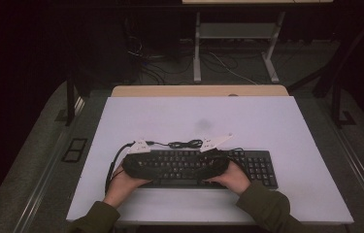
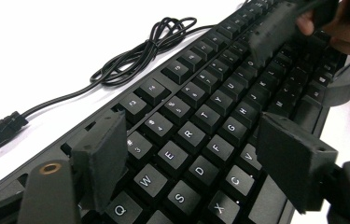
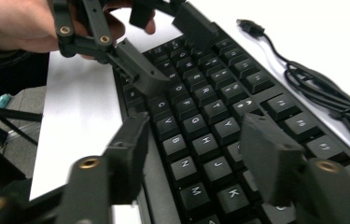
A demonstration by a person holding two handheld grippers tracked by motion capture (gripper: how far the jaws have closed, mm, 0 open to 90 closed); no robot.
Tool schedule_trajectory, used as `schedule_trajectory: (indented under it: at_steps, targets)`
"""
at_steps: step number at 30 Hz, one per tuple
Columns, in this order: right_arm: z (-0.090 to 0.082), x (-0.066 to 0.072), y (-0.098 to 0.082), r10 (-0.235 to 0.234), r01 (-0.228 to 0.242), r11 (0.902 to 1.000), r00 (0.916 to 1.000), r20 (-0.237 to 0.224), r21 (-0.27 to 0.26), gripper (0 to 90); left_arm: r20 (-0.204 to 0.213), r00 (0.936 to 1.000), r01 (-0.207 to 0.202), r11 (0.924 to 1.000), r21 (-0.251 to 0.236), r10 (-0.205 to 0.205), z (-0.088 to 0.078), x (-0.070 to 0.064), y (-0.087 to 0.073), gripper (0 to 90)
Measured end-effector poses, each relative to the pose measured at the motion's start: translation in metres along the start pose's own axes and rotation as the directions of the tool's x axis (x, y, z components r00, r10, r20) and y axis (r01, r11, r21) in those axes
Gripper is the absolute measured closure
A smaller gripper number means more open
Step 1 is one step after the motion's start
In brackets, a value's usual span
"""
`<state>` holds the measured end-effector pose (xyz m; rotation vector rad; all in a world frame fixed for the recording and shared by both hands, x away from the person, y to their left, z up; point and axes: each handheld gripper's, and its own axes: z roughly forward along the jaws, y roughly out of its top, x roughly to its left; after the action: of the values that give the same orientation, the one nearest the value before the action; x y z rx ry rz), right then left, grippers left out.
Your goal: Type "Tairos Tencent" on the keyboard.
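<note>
Keyboard (image 1: 204, 167) is laid lengthwise across the near table (image 1: 267, 121) edge. Left gripper (image 2: 191, 149) and right gripper (image 3: 196, 154) are held over its left half, jaws spread above the keys, nothing pinched. Its cable (image 2: 140, 51) lies coiled behind.

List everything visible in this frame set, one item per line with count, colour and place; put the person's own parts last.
keyboard: one, black, on the near half of the table, under both claws.
keyboard cable: one, black, bundled in loops on the table just behind the keyboard, its plug lying loose.
table: one, pale top with a wooden strip along the far edge.
second table frame: one, light grey legs, on the floor beyond the table.
floor cables: several, dark and light, on the floor beyond the table.
left claw: one, black, jaws apart over the keys, gripping nothing.
right claw: one, black, jaws apart over the keys, gripping nothing.
sleeves: two, dark green, at the near table edge.
</note>
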<state>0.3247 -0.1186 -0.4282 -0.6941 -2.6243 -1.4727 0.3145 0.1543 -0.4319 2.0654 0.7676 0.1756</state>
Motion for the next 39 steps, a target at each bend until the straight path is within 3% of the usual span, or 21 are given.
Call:
schedule_trajectory:
  at_steps: [7, 17, 22, 30, 39]
  targets:
    - [-0.003, -0.004, -0.001, 0.005, -0.004, 0.9998, 0.9997, 0.024, -0.018, 30.7, 0.017, 0.9998, -0.009, 0.9999, 0.005, 0.009, -0.003, -0.004, 0.001, 33.5]
    - [-0.007, -0.008, -0.001, 0.01, -0.009, 0.9993, 0.9993, 0.035, -0.037, 29.1, 0.038, 0.9993, -0.001, 0.9999, -0.011, 0.001, -0.01, -0.012, 0.001, 48.1]
    - [-0.009, -0.009, -0.002, 0.013, -0.011, 0.9991, 0.9989, 0.044, -0.04, 28.0, 0.05, 0.9988, 0.004, 0.9998, -0.019, -0.003, -0.015, -0.015, -0.003, 60.4]
    - [-0.009, -0.011, -0.002, 0.019, -0.016, 0.9989, 0.9985, 0.052, -0.044, 27.2, 0.095, 0.9955, -0.008, 1.0, 0.001, 0.008, -0.012, -0.015, -0.004, 87.7]
    - [-0.009, -0.011, -0.003, 0.016, -0.014, 0.999, 0.9984, 0.055, -0.043, 26.9, 0.118, 0.9929, -0.019, 0.9994, 0.027, 0.015, -0.006, -0.018, -0.005, 89.1]
